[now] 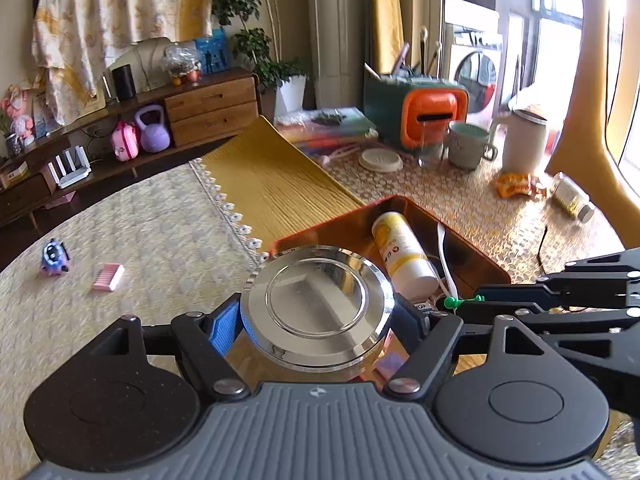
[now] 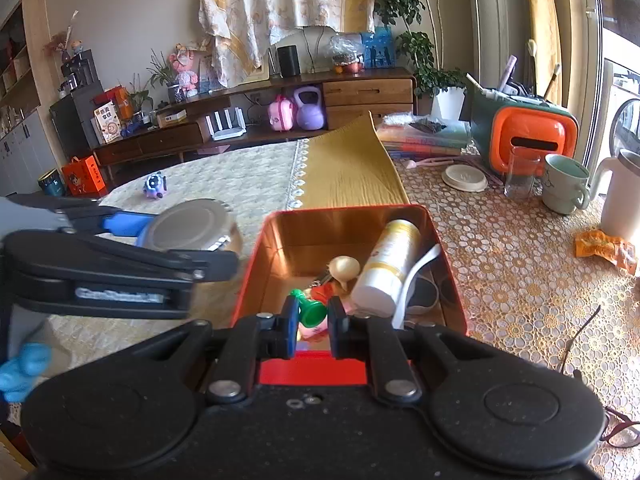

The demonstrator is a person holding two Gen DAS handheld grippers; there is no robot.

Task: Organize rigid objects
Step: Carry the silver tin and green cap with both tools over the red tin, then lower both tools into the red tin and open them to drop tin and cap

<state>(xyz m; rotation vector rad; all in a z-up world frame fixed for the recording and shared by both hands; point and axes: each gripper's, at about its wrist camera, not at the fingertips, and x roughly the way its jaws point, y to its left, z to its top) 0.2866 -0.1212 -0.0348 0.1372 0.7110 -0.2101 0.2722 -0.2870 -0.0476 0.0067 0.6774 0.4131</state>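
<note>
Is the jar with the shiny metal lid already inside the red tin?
No, the left gripper holds the jar above the tablecloth, left of the red tin.

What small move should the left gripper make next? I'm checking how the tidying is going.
Probably carry the jar with the shiny metal lid sideways over the red tin and lower it in. The left gripper holds it just beside the tin, where a yellow-white bottle lies but floor space remains.

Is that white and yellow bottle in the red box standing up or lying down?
Lying down. The bottle rests tilted on its side inside the red box, leaning among the other small items.
</note>
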